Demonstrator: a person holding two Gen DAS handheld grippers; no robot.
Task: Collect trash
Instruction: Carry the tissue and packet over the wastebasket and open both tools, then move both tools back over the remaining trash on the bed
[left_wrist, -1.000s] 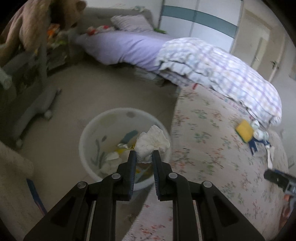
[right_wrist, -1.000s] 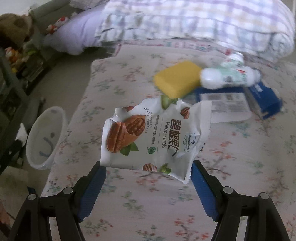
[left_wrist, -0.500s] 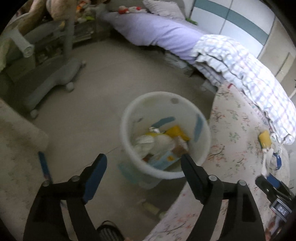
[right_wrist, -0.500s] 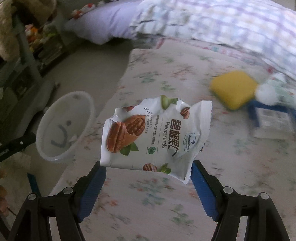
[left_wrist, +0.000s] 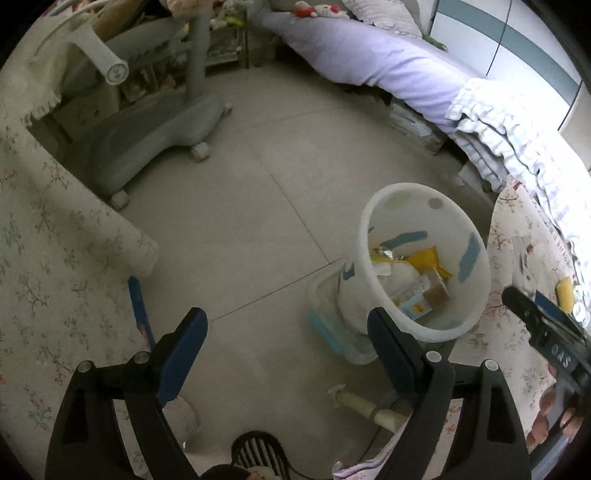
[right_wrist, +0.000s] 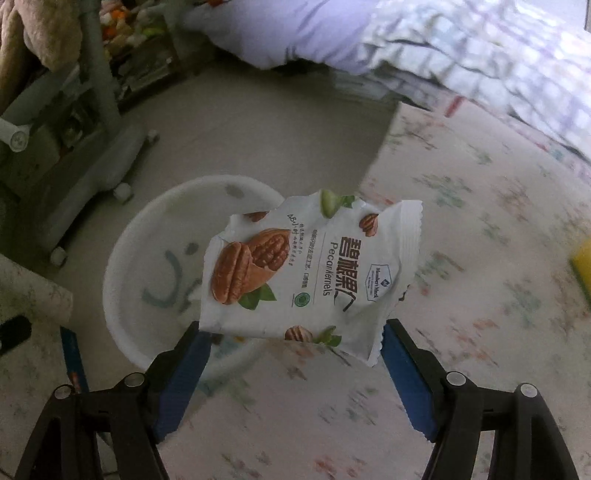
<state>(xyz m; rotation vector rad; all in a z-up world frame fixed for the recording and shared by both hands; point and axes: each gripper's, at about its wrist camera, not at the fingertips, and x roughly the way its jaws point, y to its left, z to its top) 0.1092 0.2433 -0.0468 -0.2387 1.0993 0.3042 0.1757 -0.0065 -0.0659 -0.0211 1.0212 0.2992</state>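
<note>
Since a second ago the crumpled tissue has left the left tool (left_wrist: 286, 349), whose blue-padded fingers now stand wide apart with nothing between them, and the view from that side has swung from the bed out over the tiled floor (left_wrist: 236, 229). Over the same second the right tool (right_wrist: 291, 363) has carried its snack wrapper (right_wrist: 314, 273) off the floral bedspread (right_wrist: 480, 302) toward the bin, so the white trash bin (right_wrist: 122, 266) now sits directly behind the wrapper's left half. That wrapper, a white pecan-kernel packet with a torn top edge, is held upright between the right tool's widely spread blue pads, its lower corners against the pads on either side. From the left wrist the trash bin (left_wrist: 476, 295) stands on the floor just beside the edge of the floral bed, and inside it lie a yellow wrapper, white paper and a small printed carton. A clear plastic container with a pale blue edge (left_wrist: 332, 325) lies on the floor against the bin's base. Farther off are a grey wheeled chair base (left_wrist: 155, 140) and a purple bed (left_wrist: 388, 62) with a checked quilt (left_wrist: 517, 147). A yellow sponge (right_wrist: 581, 269) rests on the bedspread at the right edge of the right wrist view.
</note>
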